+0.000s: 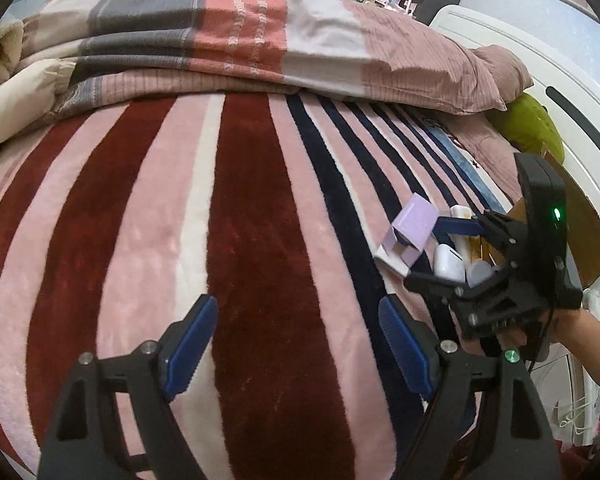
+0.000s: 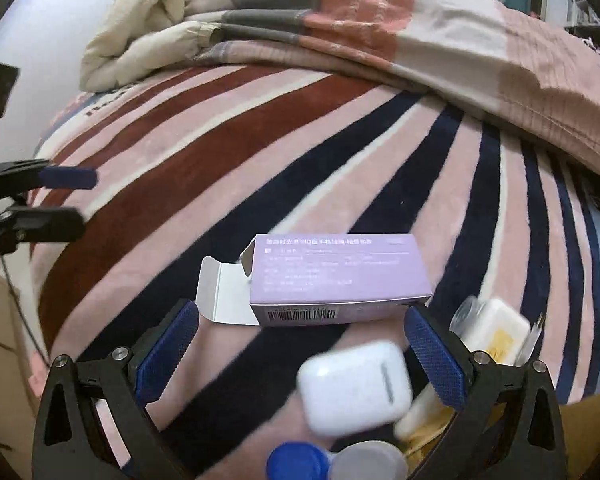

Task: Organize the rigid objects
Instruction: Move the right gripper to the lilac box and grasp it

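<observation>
1. Hovering right claw (image 2: 300, 344) gapes wide, empty; white case (image 2: 353, 386) lies between its fingers on the bed (image 2: 220, 160).
2. Box (image 2: 335, 276) just beyond, long axis crosswise.
3. Left claw (image 1: 296, 348) open, empty, farther off.

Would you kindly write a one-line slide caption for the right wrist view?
Open right gripper hovers over a white earbud case beside an open-flapped lilac box on a striped blanket.

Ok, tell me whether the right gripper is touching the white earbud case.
Apart. The right wrist view shows the right gripper open, the white earbud case lying loose between its fingers with gaps on both sides.
</observation>
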Demonstrator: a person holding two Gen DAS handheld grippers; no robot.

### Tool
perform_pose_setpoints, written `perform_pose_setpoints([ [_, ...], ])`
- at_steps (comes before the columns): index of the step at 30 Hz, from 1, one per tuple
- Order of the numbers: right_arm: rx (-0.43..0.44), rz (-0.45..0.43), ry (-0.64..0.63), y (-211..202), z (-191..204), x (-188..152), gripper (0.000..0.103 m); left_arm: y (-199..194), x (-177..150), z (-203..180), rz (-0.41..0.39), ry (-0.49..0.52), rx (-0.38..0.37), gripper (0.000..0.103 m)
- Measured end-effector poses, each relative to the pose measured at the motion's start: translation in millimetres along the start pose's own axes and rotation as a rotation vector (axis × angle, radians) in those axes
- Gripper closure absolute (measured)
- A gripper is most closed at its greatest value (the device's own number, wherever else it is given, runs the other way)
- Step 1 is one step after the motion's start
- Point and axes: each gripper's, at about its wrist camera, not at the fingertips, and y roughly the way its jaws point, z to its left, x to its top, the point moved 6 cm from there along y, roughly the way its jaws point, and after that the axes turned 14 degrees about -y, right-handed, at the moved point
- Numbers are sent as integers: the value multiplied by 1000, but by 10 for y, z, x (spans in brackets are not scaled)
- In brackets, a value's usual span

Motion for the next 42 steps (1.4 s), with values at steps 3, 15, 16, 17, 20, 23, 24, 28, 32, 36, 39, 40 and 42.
perform_pose_setpoints([
  [3,52,9,58,52,-107,10,0,4,12,28,0,-2,4,23],
  [15,0,51,78,196,-193,128,14,-31,9,28,2,-7,8,23],
  [16,10,55,78,223,-171,145,39,-39,20,23,2,-9,1,23],
  [17,24,56,84,218,-162,141,49,-48,31,16,3,-12,-7,23],
  [20,30,51,68,173,-129,146,73,-70,45,-11,-2,-8,-4,23],
  [23,29,57,55,157,-106,146,74,-98,46,-38,-6,-5,-7,23],
  [24,31,56,79,156,-129,156,70,-108,46,-43,-7,-6,-8,23],
  [28,67,-9,210,106,-241,266,14,-129,32,-38,-5,-4,2,23],
  [32,83,33,270,276,-252,377,14,-161,20,-14,-7,-7,17,23],
  [36,23,75,282,401,-204,407,35,-191,24,26,-10,-17,25,23],
  [39,-8,88,230,366,-121,398,65,-198,31,45,-8,-20,25,23],
  [40,-7,90,209,333,-81,391,67,-199,38,45,-8,-23,21,23],
  [42,0,83,171,252,-5,388,67,-203,68,19,-8,-30,-2,23],
])
